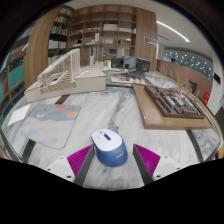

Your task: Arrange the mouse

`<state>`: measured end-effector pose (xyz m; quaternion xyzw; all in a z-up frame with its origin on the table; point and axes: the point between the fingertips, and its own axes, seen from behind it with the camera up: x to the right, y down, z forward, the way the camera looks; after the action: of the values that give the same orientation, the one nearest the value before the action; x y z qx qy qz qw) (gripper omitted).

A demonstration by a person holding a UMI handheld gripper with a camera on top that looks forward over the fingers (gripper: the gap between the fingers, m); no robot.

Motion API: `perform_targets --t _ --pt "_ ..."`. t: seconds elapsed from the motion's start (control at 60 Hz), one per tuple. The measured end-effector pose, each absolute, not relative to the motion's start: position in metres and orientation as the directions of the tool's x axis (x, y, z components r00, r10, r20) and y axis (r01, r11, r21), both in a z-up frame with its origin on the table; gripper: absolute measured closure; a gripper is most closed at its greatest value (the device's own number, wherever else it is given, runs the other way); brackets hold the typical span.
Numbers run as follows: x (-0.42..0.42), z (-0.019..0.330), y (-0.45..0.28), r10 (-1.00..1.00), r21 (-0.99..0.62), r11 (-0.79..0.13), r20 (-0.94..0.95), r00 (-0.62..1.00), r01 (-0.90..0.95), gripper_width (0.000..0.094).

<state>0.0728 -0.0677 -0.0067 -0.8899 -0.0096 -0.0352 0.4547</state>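
Tabletop (70, 140) stretches ahead of you, with the mousepad (48, 118) toward its left edge. Your gripper (110, 160) is spread apart; the mouse (109, 147) sits between the pads (80, 160), gaps either side, long axis running along the fingers.

I see a mouse (109, 147) lying on the table (120, 112) between my gripper's (112, 160) two fingers, with a gap on either side of it. Ahead and to the left of the fingers, a mouse mat (46, 117) lies flat on the table. Beyond the mat stands a slatted wooden model (62, 73). To the right, a wooden board (165, 105) carries a cluster of small parts (170, 98). Shelving (105, 32) stands behind the table, well apart from everything on it.
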Motion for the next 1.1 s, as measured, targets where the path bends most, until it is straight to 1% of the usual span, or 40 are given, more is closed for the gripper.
perform_targets --t 0.083,0.15,0.167,0.233,0.3,0.35,0.4,0.45,0.467,0.483,0.567,0.633,0.667,0.733,0.767,0.8,0.833,0.85,0.933,1.0,1.033,1.067,1.1 --pt "0.080 -0.009 -0.041 -0.021 -0.806 -0.592 0.031 0.999 0.012 0.0123" --pt "0.085 -0.015 -0.023 -0.034 -0.800 -0.599 -0.009 0.999 -0.028 0.0143" --pt "0.086 -0.013 -0.019 -0.040 -0.805 -0.593 -0.021 0.999 -0.041 0.0167" --pt "0.092 -0.015 -0.010 -0.051 -0.801 -0.597 -0.022 0.998 -0.048 0.0416" --pt "0.092 -0.014 -0.011 -0.072 -0.809 -0.584 -0.026 0.997 -0.063 0.0421" --pt "0.093 -0.014 -0.010 -0.077 -0.815 -0.577 -0.015 0.997 -0.057 0.0453" --pt "0.095 -0.015 -0.012 -0.090 -0.804 -0.589 -0.039 0.995 -0.085 0.0501" --pt "0.097 -0.011 -0.015 -0.116 -0.787 -0.602 -0.077 0.990 -0.132 0.0529" --pt "0.098 -0.007 -0.015 -0.129 -0.786 -0.601 -0.085 0.988 -0.146 0.0523" --pt "0.100 -0.001 -0.015 -0.143 -0.793 -0.590 -0.085 0.986 -0.154 0.0547" --pt "0.095 0.051 -0.010 -0.194 -0.853 -0.503 -0.046 0.980 -0.140 0.0563" --pt "0.044 0.093 0.000 -0.119 -0.885 -0.458 -0.027 0.993 -0.079 0.0564" --pt "0.012 0.108 0.007 -0.081 -0.899 -0.436 -0.008 0.997 -0.043 0.0565" --pt "-0.043 0.126 0.017 -0.034 -0.917 -0.398 0.045 0.998 0.028 0.0566" --pt "-0.067 0.123 0.023 -0.020 -0.916 -0.398 0.055 0.998 0.043 0.0565" --pt "-0.091 0.112 0.028 -0.008 -0.910 -0.412 0.044 0.999 0.037 0.0567" --pt "-0.113 0.094 0.032 0.005 -0.897 -0.441 0.021 1.000 0.022 0.0568" --pt "-0.123 0.080 0.032 0.010 -0.890 -0.455 0.013 1.000 0.016 0.0569" --pt "-0.145 0.028 0.036 0.015 -0.835 -0.549 0.019 1.000 0.024 0.0564" --pt "-0.156 -0.004 0.036 0.023 -0.812 -0.581 0.054 0.998 0.057 0.0553" --pt "-0.156 -0.015 0.033 0.029 -0.803 -0.591 0.072 0.997 0.075 0.0518" --pt "-0.156 -0.006 0.040 0.018 -0.835 -0.545 0.070 0.997 0.068 0.0479" --pt "-0.158 -0.011 0.040 0.025 -0.826 -0.558 0.074 0.997 0.075 0.0444"
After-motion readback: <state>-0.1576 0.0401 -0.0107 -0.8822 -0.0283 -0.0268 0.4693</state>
